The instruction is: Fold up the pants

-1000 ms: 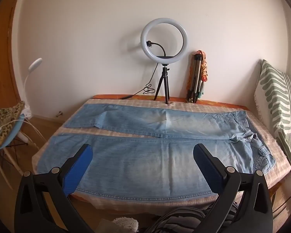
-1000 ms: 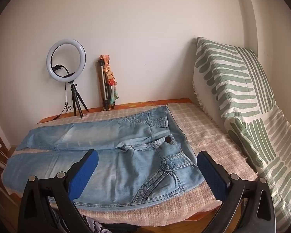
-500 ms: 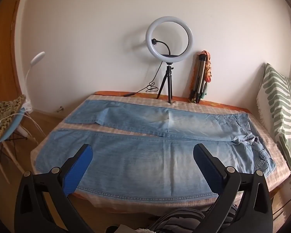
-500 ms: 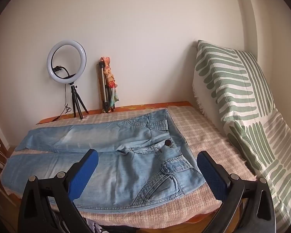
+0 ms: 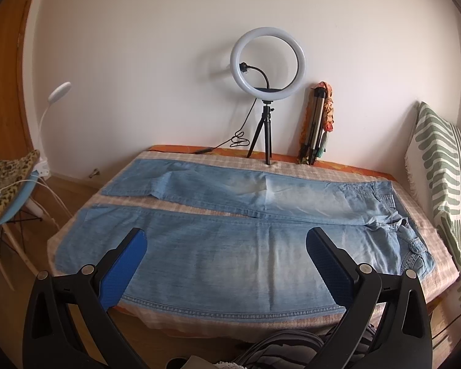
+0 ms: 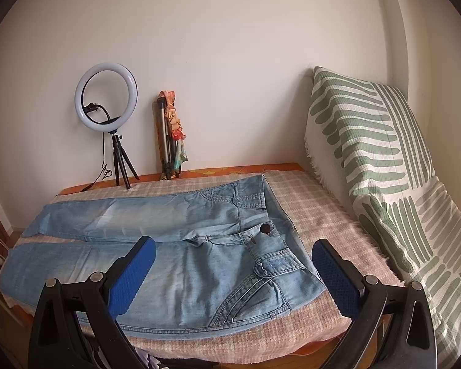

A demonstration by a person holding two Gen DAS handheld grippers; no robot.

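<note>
- So far nothing is folded: the light blue jeans [image 5: 230, 255] lie flat and full length across the checked blanket [image 6: 319, 215] on the bed, both legs spread apart with a strip of blanket showing between them.
- Waistband, dark button [image 6: 264, 228] and front pocket lie toward 3 o'clock in the left wrist view; the leg hems lie toward 9 o'clock.
- Judging by this, the whole task remains: bringing one leg over the other, then folding the length.
- Left gripper [image 5: 226, 240] hovers at the near edge over the middle of the near leg, jaws wide apart, holding nothing and touching no cloth.
- Right gripper [image 6: 233, 247] hovers near the waist end, jaws equally wide, empty, the pocket visible between them.
- Beyond the jeans, at 12 o'clock against the wall, stand a ring light on a tripod [image 5: 267, 61] and a folded tripod [image 5: 315, 126].
- At 3 o'clock leans a green-striped cushion [image 6: 368, 141]; at 9 o'clock, off the bed, sits a blue chair [image 5: 12, 203].
</note>
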